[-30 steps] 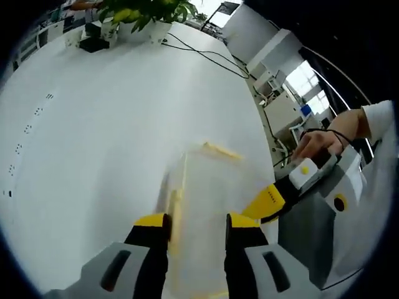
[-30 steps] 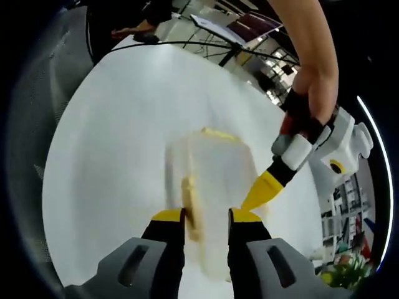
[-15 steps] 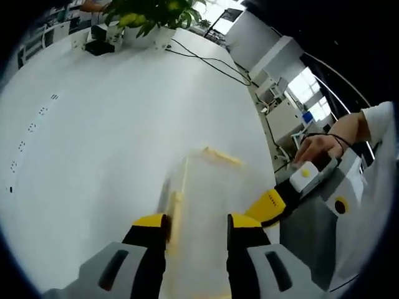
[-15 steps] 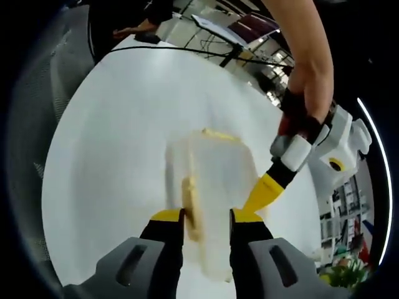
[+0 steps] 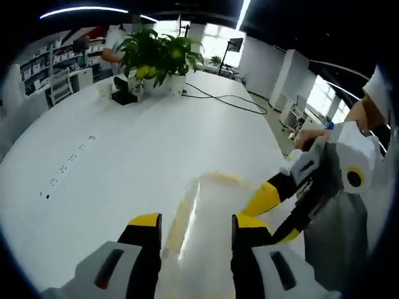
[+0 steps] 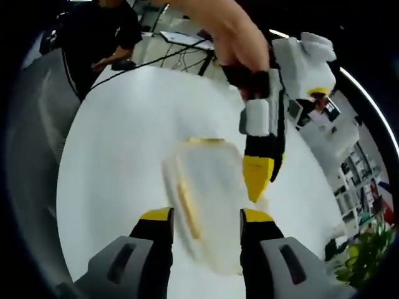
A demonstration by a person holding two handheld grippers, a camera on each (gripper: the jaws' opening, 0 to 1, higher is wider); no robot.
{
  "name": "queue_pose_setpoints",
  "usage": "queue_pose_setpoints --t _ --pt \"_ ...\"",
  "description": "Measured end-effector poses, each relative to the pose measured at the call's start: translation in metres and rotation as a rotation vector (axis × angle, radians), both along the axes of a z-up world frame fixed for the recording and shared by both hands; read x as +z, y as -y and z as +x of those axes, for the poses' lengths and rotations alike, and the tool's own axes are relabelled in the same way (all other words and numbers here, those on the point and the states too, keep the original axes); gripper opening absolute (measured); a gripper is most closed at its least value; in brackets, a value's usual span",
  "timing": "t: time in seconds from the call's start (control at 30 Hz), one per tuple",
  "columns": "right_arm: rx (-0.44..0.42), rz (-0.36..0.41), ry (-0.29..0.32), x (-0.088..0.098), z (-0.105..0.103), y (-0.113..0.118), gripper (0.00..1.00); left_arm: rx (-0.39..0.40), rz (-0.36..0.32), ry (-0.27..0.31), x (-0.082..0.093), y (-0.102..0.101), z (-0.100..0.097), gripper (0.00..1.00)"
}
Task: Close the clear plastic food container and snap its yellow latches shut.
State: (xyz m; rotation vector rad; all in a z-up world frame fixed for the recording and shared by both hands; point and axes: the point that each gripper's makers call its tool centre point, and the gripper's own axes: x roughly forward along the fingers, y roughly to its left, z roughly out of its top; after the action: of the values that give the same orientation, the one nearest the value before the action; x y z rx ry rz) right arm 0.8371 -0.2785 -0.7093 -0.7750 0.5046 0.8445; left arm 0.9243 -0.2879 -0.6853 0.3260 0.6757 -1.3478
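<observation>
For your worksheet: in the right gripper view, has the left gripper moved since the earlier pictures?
Yes. Against the clear container on the white table, the left gripper has swung up from a slant beside the container's corner to point almost straight down near its edge.

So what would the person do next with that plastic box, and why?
Probably bring the right gripper down onto the near yellow latch and press it. The clear container lies on the white table between its open jaws, while the left gripper hovers at the far side.
</observation>
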Motion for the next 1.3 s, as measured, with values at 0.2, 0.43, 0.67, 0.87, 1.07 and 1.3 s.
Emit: queue_pose_setpoints --t 0.2,0.43,0.67,0.87,1.07,1.3 --pt "-0.027 -0.037 0.014 -0.004 0.003 0.017 0.38 0.09 -0.044 0.013 0.001 -0.026 -0.02 0.41" --pt "-0.058 -0.027 -0.007 -0.005 0.001 0.026 0.41 0.175 -0.082 0.038 0.002 -0.045 -0.039 0.41" --pt "-0.105 -0.014 -0.015 -0.007 0.003 0.04 0.41 0.249 -0.143 0.023 0.003 -0.054 -0.052 0.4" --pt "-0.177 0.033 -0.032 -0.009 0.005 0.052 0.45 0.34 -0.18 0.033 -0.004 -0.068 -0.057 0.43" --pt "-0.208 0.061 -0.053 -0.016 0.002 0.058 0.45 0.419 -0.197 0.026 -0.014 -0.082 -0.062 0.44" --pt "-0.257 0.114 -0.064 -0.017 0.005 0.062 0.48 0.425 -0.161 0.075 -0.031 -0.082 -0.07 0.47"
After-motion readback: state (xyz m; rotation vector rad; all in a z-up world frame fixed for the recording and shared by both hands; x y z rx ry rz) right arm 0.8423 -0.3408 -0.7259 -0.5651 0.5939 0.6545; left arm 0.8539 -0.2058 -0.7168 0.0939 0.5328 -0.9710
